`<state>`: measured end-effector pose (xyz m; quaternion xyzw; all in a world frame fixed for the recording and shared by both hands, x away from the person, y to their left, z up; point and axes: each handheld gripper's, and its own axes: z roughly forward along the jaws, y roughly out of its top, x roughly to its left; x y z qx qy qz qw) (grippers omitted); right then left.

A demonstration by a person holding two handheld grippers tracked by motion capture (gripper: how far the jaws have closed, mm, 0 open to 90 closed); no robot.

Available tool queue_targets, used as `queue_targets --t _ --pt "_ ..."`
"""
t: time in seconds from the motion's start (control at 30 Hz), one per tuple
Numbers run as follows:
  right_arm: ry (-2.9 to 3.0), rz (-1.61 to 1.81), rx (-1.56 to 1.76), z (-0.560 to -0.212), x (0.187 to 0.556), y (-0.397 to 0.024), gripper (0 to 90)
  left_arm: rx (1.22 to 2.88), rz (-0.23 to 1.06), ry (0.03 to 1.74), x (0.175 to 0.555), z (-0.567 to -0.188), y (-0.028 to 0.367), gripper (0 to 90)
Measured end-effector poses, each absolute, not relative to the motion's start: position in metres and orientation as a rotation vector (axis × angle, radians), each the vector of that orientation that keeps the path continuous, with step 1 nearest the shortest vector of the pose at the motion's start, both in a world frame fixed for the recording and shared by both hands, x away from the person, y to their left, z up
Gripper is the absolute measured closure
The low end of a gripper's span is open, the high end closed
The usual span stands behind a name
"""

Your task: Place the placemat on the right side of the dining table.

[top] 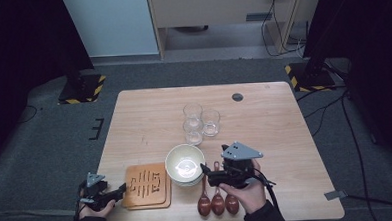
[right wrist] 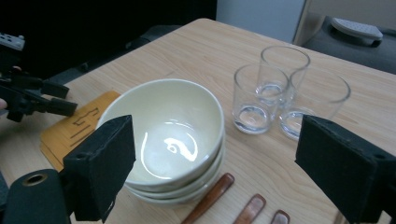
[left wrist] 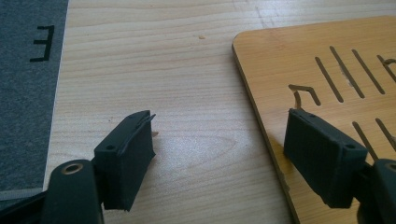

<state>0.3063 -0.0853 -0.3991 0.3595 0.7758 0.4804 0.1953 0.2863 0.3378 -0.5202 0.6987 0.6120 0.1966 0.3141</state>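
Note:
A stack of cream bowls (top: 185, 163) (right wrist: 168, 135) stands near the table's front middle. My right gripper (top: 207, 174) (right wrist: 222, 168) is just to its right, open, with the stack's right side showing between its jaws and nothing gripped. Three wooden spoons (top: 217, 202) (right wrist: 210, 198) lie below it by the front edge. Left of the bowls lies a slotted wooden mat (top: 147, 185) (left wrist: 327, 79) on a second one. My left gripper (top: 121, 190) (left wrist: 219, 154) is open at the mat's left edge, one jaw over the bare table and one over the mat.
Three clear glasses (top: 200, 123) (right wrist: 280, 93) stand clustered behind the bowls. A dark round cable hole (top: 237, 96) is set in the wooden table (top: 275, 132) at the back right. Two stands with yellow-black striped bases (top: 83, 88) flank the table on the grey floor.

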Motion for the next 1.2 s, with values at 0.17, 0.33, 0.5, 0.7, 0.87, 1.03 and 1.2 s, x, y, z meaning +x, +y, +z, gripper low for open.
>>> queue_targets --t 0.17,0.33,0.5,0.7,0.87,1.03,1.2 --pt "2.186 1.363 0.981 -0.395 0.306 -0.074 12.6 1.836 0.513 1.618 0.287 -0.521 0.338 23.0" --pt "2.214 1.382 0.938 -0.394 0.304 -0.057 12.9 1.833 0.511 1.625 0.287 -0.521 0.339 23.0" --pt "2.234 1.394 0.917 -0.393 0.303 -0.047 13.3 1.833 0.512 1.628 0.287 -0.521 0.339 23.0" --pt "2.252 1.404 0.9 -0.394 0.301 -0.036 14.2 1.817 0.499 1.635 0.288 -0.523 0.341 23.0" --pt "2.277 1.413 0.868 -0.394 0.299 -0.024 15.2 1.841 0.533 1.636 0.288 -0.523 0.34 23.7" --pt "2.307 1.422 0.839 -0.398 0.297 -0.01 16.8 1.85 0.54 1.625 0.288 -0.524 0.339 24.3" --pt "2.324 1.422 0.819 -0.4 0.295 -0.001 17.7 1.863 0.552 1.616 0.288 -0.524 0.338 24.3"
